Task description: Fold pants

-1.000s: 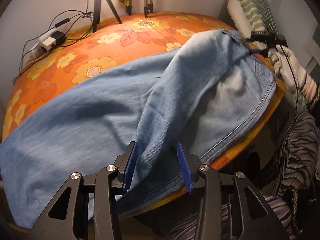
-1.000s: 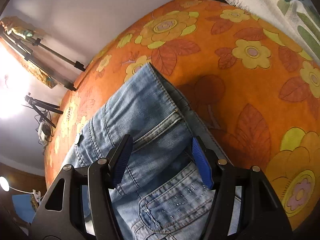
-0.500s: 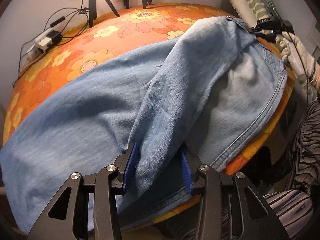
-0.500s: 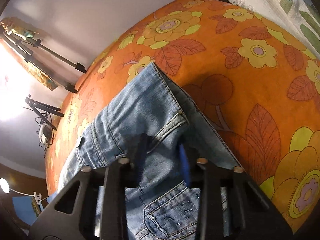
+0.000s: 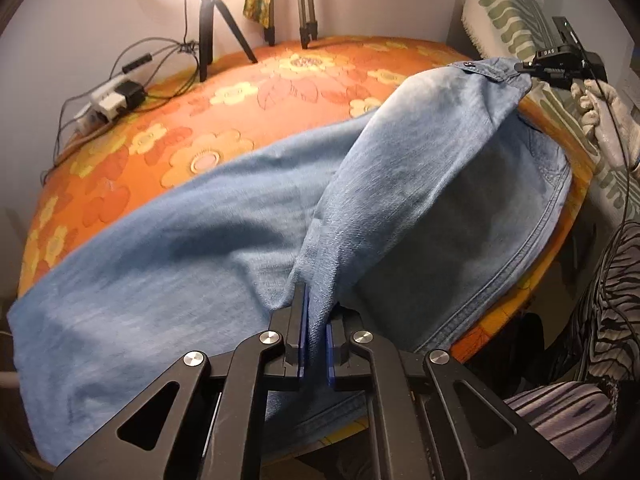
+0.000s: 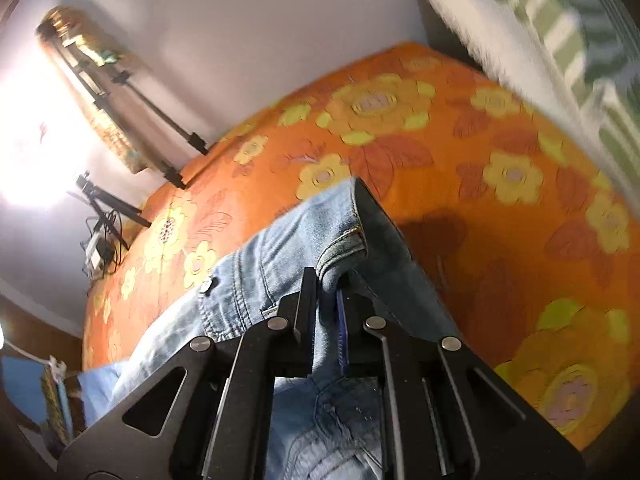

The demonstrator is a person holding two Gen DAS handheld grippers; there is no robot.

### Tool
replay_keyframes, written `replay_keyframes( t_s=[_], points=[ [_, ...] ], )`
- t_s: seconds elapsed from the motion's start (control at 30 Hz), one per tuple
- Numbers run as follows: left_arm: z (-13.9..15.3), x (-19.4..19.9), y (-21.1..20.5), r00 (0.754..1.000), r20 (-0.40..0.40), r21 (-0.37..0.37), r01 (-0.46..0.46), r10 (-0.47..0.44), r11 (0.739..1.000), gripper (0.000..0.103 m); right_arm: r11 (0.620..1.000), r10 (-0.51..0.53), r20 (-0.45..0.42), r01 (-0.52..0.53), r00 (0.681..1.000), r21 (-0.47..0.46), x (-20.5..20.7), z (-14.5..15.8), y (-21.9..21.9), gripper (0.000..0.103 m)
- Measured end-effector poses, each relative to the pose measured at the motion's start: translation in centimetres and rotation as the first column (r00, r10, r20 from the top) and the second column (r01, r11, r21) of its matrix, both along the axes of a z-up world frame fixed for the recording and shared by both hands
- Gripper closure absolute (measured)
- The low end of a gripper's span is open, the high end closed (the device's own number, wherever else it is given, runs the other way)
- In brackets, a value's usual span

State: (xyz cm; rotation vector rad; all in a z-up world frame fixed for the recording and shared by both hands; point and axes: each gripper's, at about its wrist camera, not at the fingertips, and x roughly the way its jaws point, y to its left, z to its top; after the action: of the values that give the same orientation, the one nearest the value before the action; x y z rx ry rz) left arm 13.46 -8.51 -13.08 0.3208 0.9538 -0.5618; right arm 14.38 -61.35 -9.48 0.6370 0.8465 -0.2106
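Light blue jeans (image 5: 168,264) lie across an orange flowered table (image 5: 224,120). My left gripper (image 5: 316,312) is shut on a raised fold of the upper leg near the table's front edge. My right gripper (image 6: 330,292) is shut on the jeans' waistband (image 6: 340,248) and holds it lifted off the table; it also shows in the left wrist view (image 5: 556,68) at the far right. The fabric hangs stretched between the two grippers. The lower leg stays flat on the table to the left.
Tripods (image 5: 216,36) and a power strip with cables (image 5: 112,96) stand at the table's back left. A green and white patterned cloth (image 5: 516,16) hangs at the right. The person's striped trousers (image 5: 600,320) are at the front right edge.
Both grippers went from open to shut on the jeans. The pinched fabric has risen off the table, and the right gripper's view has tilted up.
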Motion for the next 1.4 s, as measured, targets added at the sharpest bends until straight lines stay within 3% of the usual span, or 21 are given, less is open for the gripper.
replay_keyframes(
  t_s=[0.23, 0.37, 0.53, 0.77, 1.0, 1.1, 1.2, 1.4],
  points=[
    [0.7, -1.3, 0.5, 0.999, -0.008, -0.033, 0.031, -0.032, 0.999, 0.098, 0.994, 0.050, 0.025, -0.047, 0.998, -0.101, -3.4, 6.0, 1.0, 0.095],
    [0.9, -2.5, 0.6, 0.998, -0.004, -0.023, 0.059, -0.059, 0.998, 0.098, 0.993, 0.049, 0.003, -0.048, 0.999, -0.104, -6.2, 6.8, 1.1, 0.095],
    [0.7, -3.5, 1.0, 0.997, -0.020, -0.023, 0.079, -0.080, 0.997, 0.098, 0.994, 0.040, -0.049, -0.045, 0.998, -0.099, -9.4, 4.6, 1.4, 0.095],
    [-0.5, -4.2, 0.7, 0.993, -0.062, 0.000, 0.105, -0.105, 0.994, 0.095, 0.991, 0.026, -0.210, -0.052, 0.977, -0.121, -10.6, -2.0, 1.1, 0.095],
    [0.1, -4.4, 1.7, 0.989, -0.111, -0.054, 0.096, -0.102, 0.994, 0.088, 0.980, 0.050, -0.294, -0.103, 0.955, -0.169, -9.3, -3.3, 1.5, 0.094],
    [0.4, -4.8, 2.9, 0.990, -0.114, -0.056, 0.077, -0.083, 0.995, 0.088, 0.976, 0.047, -0.316, -0.112, 0.948, -0.189, -9.0, -3.3, 1.6, 0.090],
    [1.0, -4.8, 4.2, 0.994, -0.100, -0.045, 0.048, -0.053, 0.998, 0.088, 0.974, 0.014, -0.314, -0.084, 0.949, -0.209, -9.4, -2.8, 1.0, 0.074],
    [4.3, -2.3, 5.7, 1.000, -0.023, -0.023, -0.013, 0.013, 1.000, 0.088, 0.971, -0.008, -0.182, -0.037, 0.983, -0.238, -10.2, 1.0, -0.2, 0.056]
  ],
)
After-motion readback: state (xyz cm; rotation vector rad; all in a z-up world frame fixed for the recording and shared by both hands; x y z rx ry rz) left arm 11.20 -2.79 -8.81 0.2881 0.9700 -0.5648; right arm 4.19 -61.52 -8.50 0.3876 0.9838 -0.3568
